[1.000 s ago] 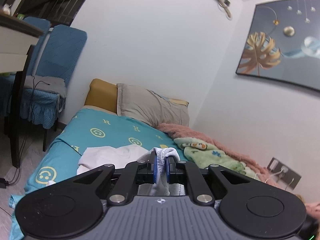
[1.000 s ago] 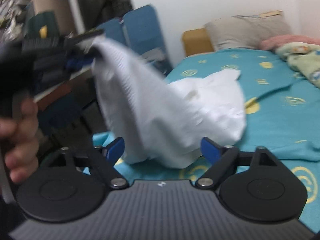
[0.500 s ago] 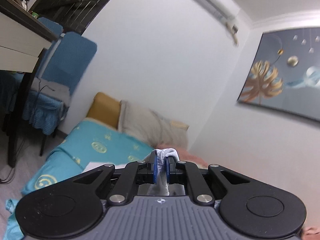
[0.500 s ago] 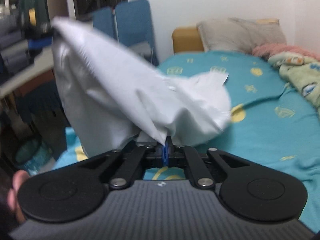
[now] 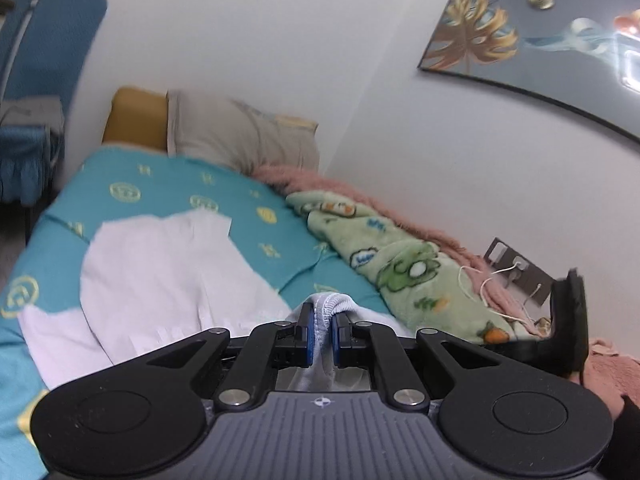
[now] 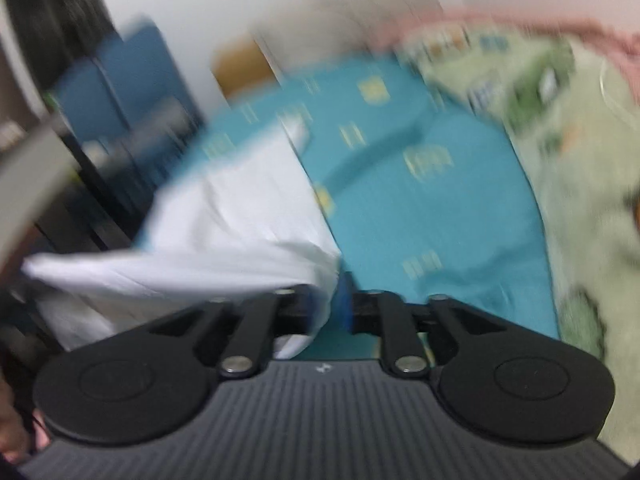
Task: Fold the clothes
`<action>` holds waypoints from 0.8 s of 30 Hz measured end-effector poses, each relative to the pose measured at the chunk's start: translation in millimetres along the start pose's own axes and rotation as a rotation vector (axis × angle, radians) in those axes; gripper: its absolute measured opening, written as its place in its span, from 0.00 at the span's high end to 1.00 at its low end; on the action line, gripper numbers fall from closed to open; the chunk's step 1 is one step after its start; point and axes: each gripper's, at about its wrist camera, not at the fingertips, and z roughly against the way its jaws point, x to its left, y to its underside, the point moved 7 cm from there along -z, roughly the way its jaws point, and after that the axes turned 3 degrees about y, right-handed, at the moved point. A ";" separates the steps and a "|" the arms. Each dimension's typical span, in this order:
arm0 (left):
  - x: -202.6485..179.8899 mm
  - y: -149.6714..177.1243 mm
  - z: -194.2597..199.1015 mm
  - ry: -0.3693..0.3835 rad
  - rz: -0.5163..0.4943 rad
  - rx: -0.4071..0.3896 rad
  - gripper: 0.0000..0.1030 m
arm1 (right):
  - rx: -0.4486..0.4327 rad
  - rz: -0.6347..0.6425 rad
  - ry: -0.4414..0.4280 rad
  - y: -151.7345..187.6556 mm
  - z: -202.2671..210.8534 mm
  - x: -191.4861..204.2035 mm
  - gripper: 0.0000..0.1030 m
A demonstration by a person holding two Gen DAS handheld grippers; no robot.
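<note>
A white garment (image 5: pixel 160 272) is spread over the teal bed sheet (image 5: pixel 168 184). My left gripper (image 5: pixel 322 320) is shut on the garment's ribbed hem, which bulges up between the blue pads. My right gripper (image 6: pixel 332 304) is shut on another edge of the white garment (image 6: pixel 240 224), which stretches away to the left; this view is motion-blurred. The right gripper's black body also shows at the right edge of the left wrist view (image 5: pixel 568 328).
A green cartoon blanket (image 5: pixel 400 264) and a pink fleece (image 5: pixel 360 196) lie along the wall side of the bed. A grey pillow (image 5: pixel 240 136) is at the head. Blue chairs (image 5: pixel 44 52) stand left of the bed. A wall socket with white cables (image 5: pixel 508 268) is at right.
Both grippers have swung down toward the bed with the garment. The garment, lifted in the air before, now lies spread over the sheet. The right gripper closed on its edge a second ago.
</note>
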 end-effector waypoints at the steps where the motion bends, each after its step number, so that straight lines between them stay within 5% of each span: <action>1: 3.4 0.3 -4.2 -0.005 0.016 0.004 0.91 | 0.007 0.005 0.001 5.5 -1.1 1.7 0.35; 2: 7.5 -0.6 -6.9 -0.010 0.032 0.003 0.91 | 0.006 0.008 -0.005 10.9 0.2 3.6 0.25; 11: 21.0 -8.4 -5.6 0.001 0.083 -0.024 0.91 | -0.131 0.207 -0.111 22.3 26.5 61.2 0.26; 16: 0.7 -0.7 -8.9 0.041 0.016 -0.013 0.91 | -0.289 0.341 -0.024 17.6 16.7 101.2 0.26; 21: -13.7 11.6 -10.9 0.023 -0.064 0.009 0.91 | -0.471 0.247 0.069 -3.9 38.2 82.7 0.26; 24: -25.5 15.2 -10.3 0.011 -0.130 -0.011 0.91 | -0.500 0.169 0.070 -11.1 63.5 64.4 0.16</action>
